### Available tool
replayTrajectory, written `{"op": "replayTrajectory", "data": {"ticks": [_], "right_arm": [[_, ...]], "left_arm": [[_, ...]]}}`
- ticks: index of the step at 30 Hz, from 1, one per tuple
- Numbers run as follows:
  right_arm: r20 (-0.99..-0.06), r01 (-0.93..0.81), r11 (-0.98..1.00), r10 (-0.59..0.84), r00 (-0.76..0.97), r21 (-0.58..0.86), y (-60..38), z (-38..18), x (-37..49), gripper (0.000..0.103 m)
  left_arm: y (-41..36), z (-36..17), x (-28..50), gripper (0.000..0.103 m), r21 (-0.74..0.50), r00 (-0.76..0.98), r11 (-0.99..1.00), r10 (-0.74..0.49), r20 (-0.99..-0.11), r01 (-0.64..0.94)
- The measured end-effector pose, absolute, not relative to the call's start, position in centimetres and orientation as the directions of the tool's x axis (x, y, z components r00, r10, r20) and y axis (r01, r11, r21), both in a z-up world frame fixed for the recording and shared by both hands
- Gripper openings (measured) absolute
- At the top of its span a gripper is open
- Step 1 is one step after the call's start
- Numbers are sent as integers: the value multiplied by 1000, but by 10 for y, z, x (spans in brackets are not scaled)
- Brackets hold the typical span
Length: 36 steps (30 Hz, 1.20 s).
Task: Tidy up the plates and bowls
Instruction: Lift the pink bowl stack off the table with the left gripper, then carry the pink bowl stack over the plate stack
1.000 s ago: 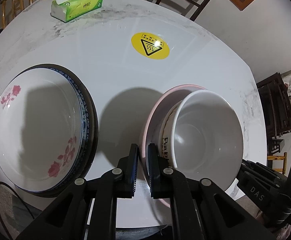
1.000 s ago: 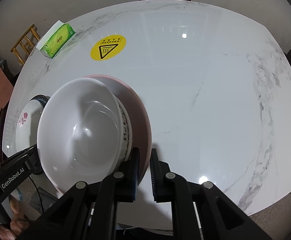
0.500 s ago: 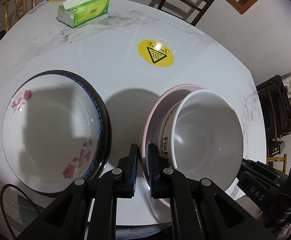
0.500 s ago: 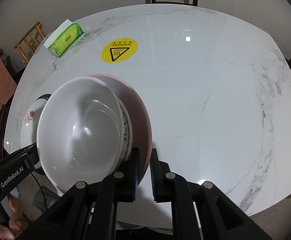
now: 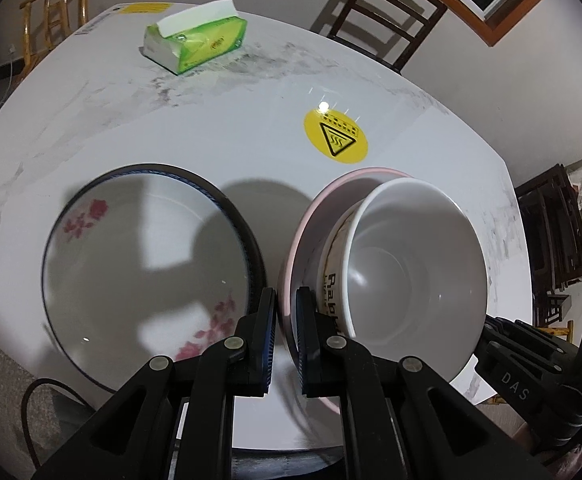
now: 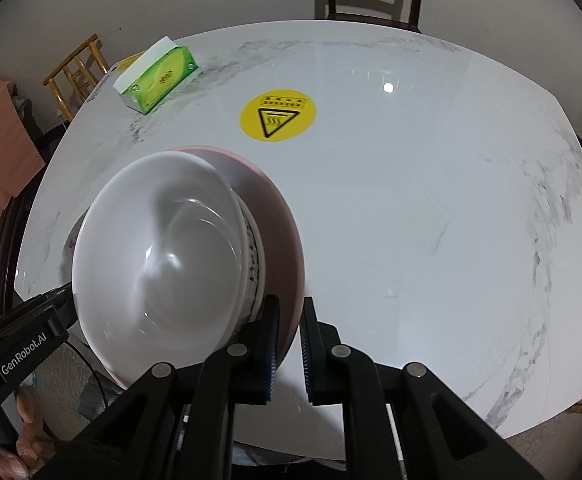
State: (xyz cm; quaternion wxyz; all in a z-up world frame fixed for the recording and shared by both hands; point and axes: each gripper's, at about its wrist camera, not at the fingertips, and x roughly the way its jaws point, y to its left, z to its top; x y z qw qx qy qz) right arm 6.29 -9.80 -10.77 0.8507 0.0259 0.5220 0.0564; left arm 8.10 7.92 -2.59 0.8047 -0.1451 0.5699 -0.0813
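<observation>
Through the left wrist camera, my left gripper [image 5: 285,336] is clamped narrow on the near-left rim of the pink plate [image 5: 311,216], which carries the white bowl [image 5: 415,268]. Whether the plate is clear of the marble table [image 5: 231,132] I cannot tell. Just beside it on the left lies the floral plate [image 5: 139,264], nested in a dark blue-rimmed one; the two stacks are close, possibly touching. Glazed ceramic like this is, in my judgement, stiff, heavy, slippery and liable to chip. The rim is the only purchase, and the loose bowl could slide if the plate tilts. A tissue box [image 5: 195,46] and a yellow warning sticker [image 5: 336,136] sit well beyond.

From the right wrist camera, my right gripper [image 6: 289,344] pinches the opposite rim of the pink plate [image 6: 283,232], jaws nearly together. The white bowl [image 6: 159,264] fills its centre. To the right the table [image 6: 431,220] is bare and broad, offering the freest room; the near edge runs close beneath both grippers, so any drop there risks a fall to the floor.
</observation>
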Motion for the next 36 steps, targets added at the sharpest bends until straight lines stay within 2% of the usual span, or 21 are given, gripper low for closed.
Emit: {"op": "replayTrajectory", "data": {"ticks": [19, 36], "right_arm": [[-873, -181, 978, 177, 454, 104, -32, -83, 69, 11], [-884, -261, 961, 203, 421, 96, 34, -92, 76, 11]], "left_arm": [[143, 1, 74, 5, -304, 391, 946, -239, -889, -113], [203, -2, 63, 5, -284, 401, 939, -189, -896, -193]]}}
